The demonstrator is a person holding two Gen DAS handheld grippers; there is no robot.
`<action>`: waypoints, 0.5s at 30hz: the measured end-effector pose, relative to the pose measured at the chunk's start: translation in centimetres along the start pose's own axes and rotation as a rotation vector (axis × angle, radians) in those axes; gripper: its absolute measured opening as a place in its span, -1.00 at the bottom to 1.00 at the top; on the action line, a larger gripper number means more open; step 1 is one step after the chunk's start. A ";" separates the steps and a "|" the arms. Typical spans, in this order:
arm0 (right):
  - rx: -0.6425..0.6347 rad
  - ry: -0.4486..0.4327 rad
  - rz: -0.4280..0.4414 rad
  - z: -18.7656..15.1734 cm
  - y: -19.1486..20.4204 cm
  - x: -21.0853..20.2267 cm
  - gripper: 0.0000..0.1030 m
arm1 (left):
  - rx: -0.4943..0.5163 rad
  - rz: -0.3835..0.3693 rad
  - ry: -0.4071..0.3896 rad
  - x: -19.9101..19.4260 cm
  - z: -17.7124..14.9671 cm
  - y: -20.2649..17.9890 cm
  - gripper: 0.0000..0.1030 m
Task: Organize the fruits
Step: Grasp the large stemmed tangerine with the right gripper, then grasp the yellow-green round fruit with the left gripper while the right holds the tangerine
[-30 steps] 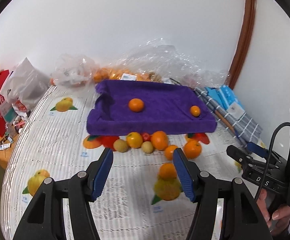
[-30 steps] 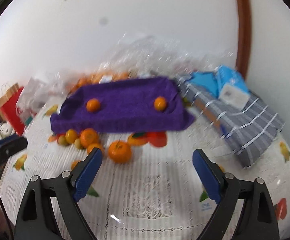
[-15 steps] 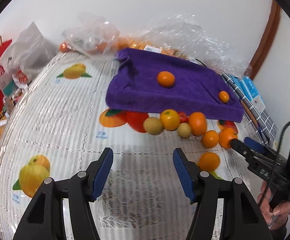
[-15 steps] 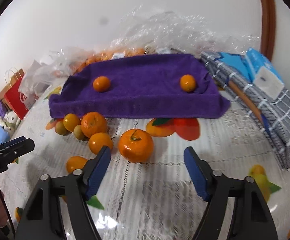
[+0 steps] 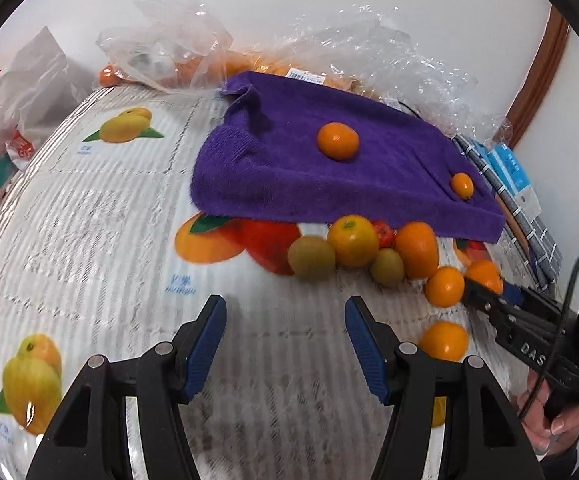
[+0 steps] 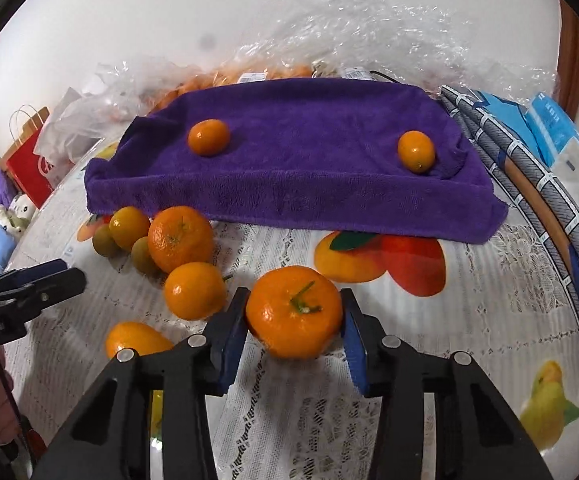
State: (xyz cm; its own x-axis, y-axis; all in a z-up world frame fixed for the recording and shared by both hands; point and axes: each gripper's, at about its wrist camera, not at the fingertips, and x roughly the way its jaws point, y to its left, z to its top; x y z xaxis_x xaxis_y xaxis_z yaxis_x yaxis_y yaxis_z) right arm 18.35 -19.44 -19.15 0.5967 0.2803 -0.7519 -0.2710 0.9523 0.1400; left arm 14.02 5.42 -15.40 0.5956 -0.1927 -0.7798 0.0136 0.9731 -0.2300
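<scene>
Right wrist view: the right hand-held gripper (image 6: 294, 322) grasps a large stemmed mandarin (image 6: 294, 312) between its blue pads, both touching the fruit's sides, low over the lace-covered worktop (image 6: 489, 300). Whether the fruit has left the cloth cannot be told. Just behind lies a purple towel (image 6: 309, 160), draped over something raised, carrying two small oranges: one toward its left (image 6: 208, 137), one near its right corner (image 6: 416, 151). These look like the only fruits sorted so far.

Most of the job appears to remain. A loose cluster (image 6: 157, 240) of oranges and small green-brown fruits sits on the worktop against the towel's front left edge, with one more orange (image 6: 195, 290) just beside the gripped mandarin and another (image 6: 137, 340) nearer the camera.

In the left wrist view, the left hand-held gripper (image 5: 285, 340) hangs released and empty, jaws spread wide above bare tablecloth, near the same cluster (image 5: 353, 252) but touching nothing. Crumpled plastic bags (image 5: 369, 52) holding more orange fruit line the wall behind the towel.
</scene>
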 end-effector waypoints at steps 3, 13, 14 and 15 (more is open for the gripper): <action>0.009 -0.016 -0.026 -0.4 -0.7 -0.8 -0.16 | 0.020 0.003 -0.010 0.6 0.7 -0.5 0.11; 0.034 -0.043 -0.115 -2.7 -2.7 -2.8 -0.16 | 0.108 0.021 -0.040 1.9 1.7 -1.3 -0.47; 0.038 -0.046 -0.113 -2.7 -2.7 -2.8 -0.16 | 0.109 0.013 -0.036 1.9 1.6 -1.2 -0.46; 0.039 -0.043 -0.113 -2.6 -2.7 -2.7 -0.16 | 0.108 0.004 -0.036 1.7 1.5 -1.1 -0.46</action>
State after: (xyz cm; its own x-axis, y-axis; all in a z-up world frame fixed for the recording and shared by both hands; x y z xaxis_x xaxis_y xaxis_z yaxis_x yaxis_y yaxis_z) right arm 15.50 -23.08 -19.20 0.6539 0.1753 -0.7360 -0.1712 0.9818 0.0818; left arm 16.21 4.19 -15.65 0.6246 -0.1859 -0.7585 0.0961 0.9822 -0.1616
